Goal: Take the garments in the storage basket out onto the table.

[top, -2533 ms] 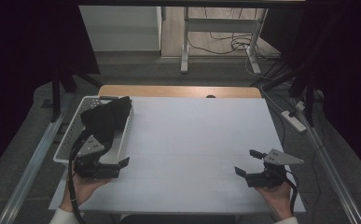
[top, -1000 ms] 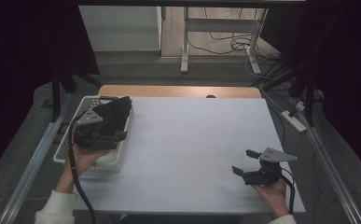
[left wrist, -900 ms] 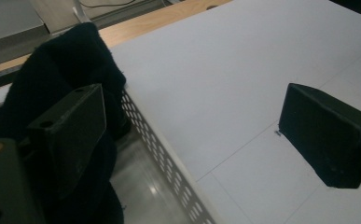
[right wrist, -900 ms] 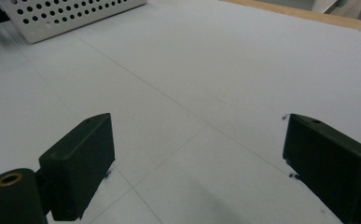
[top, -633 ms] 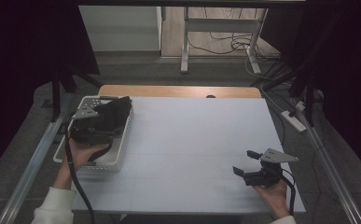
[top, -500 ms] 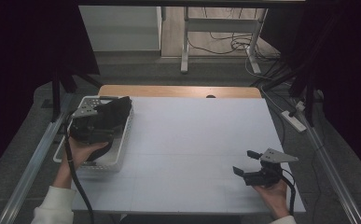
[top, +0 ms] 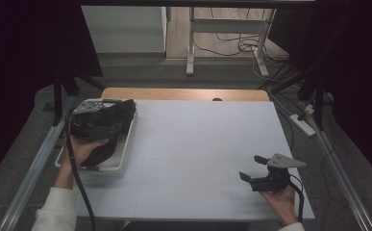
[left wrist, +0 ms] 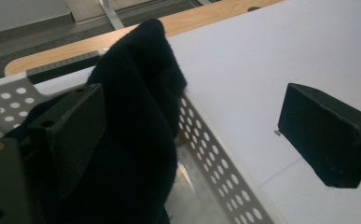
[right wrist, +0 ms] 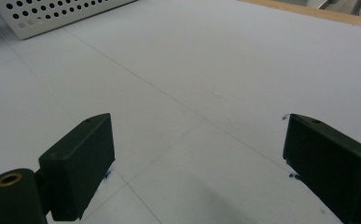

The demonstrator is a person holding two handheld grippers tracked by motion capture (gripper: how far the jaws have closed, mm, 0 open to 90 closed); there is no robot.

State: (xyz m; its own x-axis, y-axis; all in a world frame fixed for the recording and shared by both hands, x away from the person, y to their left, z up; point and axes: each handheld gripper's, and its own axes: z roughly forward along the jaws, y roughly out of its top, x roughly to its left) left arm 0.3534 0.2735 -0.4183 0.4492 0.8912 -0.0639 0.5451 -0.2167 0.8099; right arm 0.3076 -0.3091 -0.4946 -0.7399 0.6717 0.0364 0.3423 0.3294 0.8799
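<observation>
A black cloth (top: 125,111) lies heaped in a white perforated basket (top: 126,155) at the table's left edge. My left gripper (top: 107,126) hovers over the basket, right at the cloth. In the left gripper view the jaws of that gripper (left wrist: 197,135) stand wide apart and open; the cloth (left wrist: 136,116) bulges up against the left jaw, and the right jaw hangs over the basket wall (left wrist: 215,158) and the white table. At the table's front right my right gripper (top: 252,168) is held low over the bare surface, open (right wrist: 206,154) with nothing between its jaws.
The white table top (top: 207,139) stretches between the two grippers, with a wooden strip (top: 183,94) along its far edge. A corner of the basket (right wrist: 52,14) appears far off in the right gripper view. Metal rails (top: 30,168) run along both table sides, and cables lie on the floor beyond.
My left gripper has moved away from the table's front edge, up over the basket and onto the black cloth. The right gripper has stayed almost still, open.
</observation>
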